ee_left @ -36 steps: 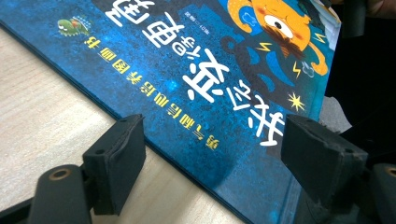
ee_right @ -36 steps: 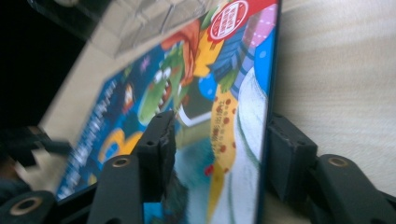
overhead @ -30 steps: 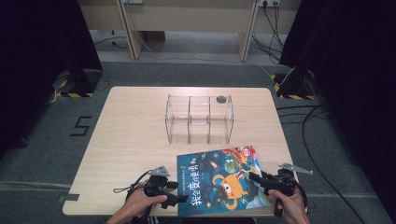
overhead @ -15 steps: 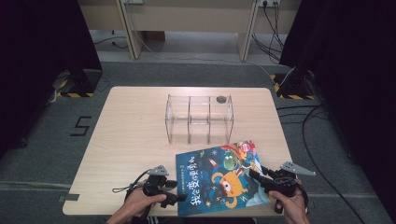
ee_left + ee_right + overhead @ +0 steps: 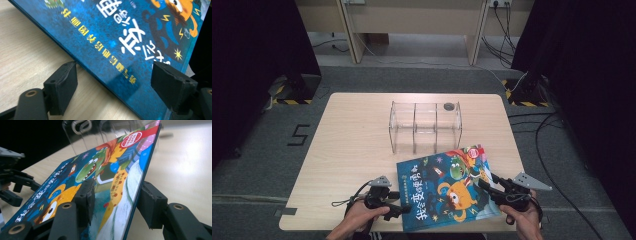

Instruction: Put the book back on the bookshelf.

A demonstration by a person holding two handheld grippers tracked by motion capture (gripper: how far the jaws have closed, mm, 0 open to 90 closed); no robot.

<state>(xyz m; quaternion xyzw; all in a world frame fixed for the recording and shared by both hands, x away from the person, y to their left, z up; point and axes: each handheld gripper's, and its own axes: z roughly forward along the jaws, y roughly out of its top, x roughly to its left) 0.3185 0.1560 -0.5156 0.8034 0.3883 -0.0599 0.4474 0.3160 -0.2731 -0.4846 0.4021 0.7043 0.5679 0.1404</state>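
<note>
A blue picture book (image 5: 447,187) lies at the near right of the bench (image 5: 352,150), its near edge reaching the bench's front edge. The right gripper (image 5: 492,186) straddles the book's right edge, jaws spread, one above the cover and one below, that edge tilted up. The left gripper (image 5: 399,207) sits at the book's left edge, jaws wide apart. A clear plastic organizer (image 5: 425,125) stands just behind the book; the bench's left half is open.
</note>
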